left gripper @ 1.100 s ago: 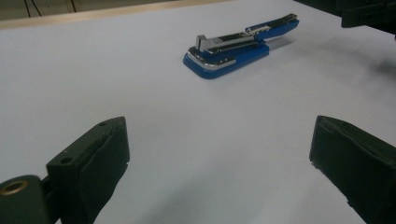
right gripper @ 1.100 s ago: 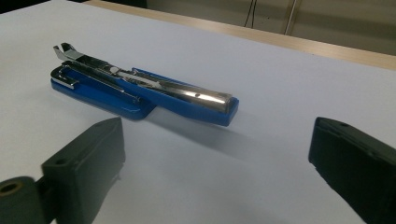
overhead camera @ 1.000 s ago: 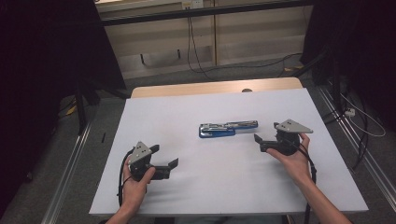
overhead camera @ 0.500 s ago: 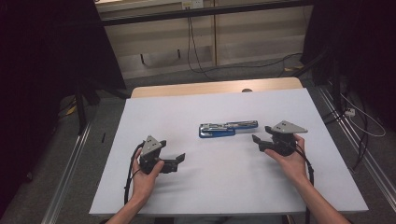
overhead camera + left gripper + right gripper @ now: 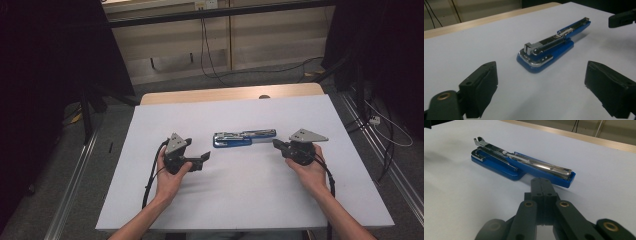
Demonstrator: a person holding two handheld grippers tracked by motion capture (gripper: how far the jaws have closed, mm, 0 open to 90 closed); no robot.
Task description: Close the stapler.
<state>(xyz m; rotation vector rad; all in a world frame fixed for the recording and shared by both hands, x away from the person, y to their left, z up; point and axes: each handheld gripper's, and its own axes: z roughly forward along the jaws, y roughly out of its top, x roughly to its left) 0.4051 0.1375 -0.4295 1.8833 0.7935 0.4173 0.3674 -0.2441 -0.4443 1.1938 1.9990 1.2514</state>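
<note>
A blue and chrome stapler (image 5: 243, 138) lies opened out flat near the middle of the white table top (image 5: 240, 190). My left gripper (image 5: 204, 158) is held left of it and points toward it. In the left gripper view its jaws stand wide open around bare table (image 5: 541, 77), short of the stapler (image 5: 549, 50). My right gripper (image 5: 276, 145) is at the stapler's right end. Its jaws have just been closing and now meet with nothing between them (image 5: 543, 185), just short of the stapler (image 5: 519, 165). The right gripper's tip (image 5: 622, 19) also shows far off in the left gripper view.
A wooden table edge (image 5: 230, 94) runs along the far side. Cables (image 5: 210, 60) trail on the floor behind it. Metal rails (image 5: 372, 150) flank the table on both sides.
My left gripper has moved to the right, closer to the stapler. The right gripper's jaws have closed on nothing while that hand stayed in place.
</note>
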